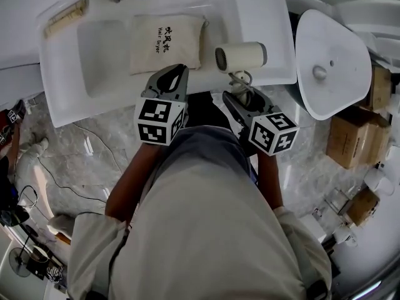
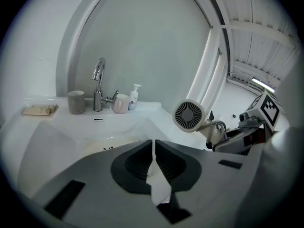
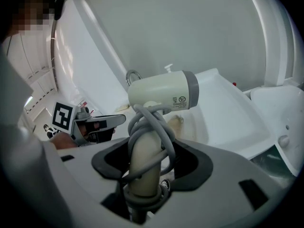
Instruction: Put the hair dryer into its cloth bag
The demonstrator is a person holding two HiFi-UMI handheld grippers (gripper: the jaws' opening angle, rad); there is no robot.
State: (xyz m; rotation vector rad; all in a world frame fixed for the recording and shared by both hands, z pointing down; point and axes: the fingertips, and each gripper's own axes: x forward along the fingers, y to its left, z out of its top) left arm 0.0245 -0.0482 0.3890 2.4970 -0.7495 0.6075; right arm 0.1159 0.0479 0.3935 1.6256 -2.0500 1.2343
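Head view: hair dryer (image 1: 240, 57) handle partly hidden

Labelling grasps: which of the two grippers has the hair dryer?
The right gripper: its jaws clamp the hair dryer by its cord-wrapped handle. The left gripper has its jaws together, apart from the dryer.

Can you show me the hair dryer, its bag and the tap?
Cream plastic hair dryer (image 1: 245, 56): head view, its barrel.
Beige cloth bag (image 1: 166, 42): head view, its middle.
Shiny metal tap (image 2: 97, 100): left gripper view, its stem.
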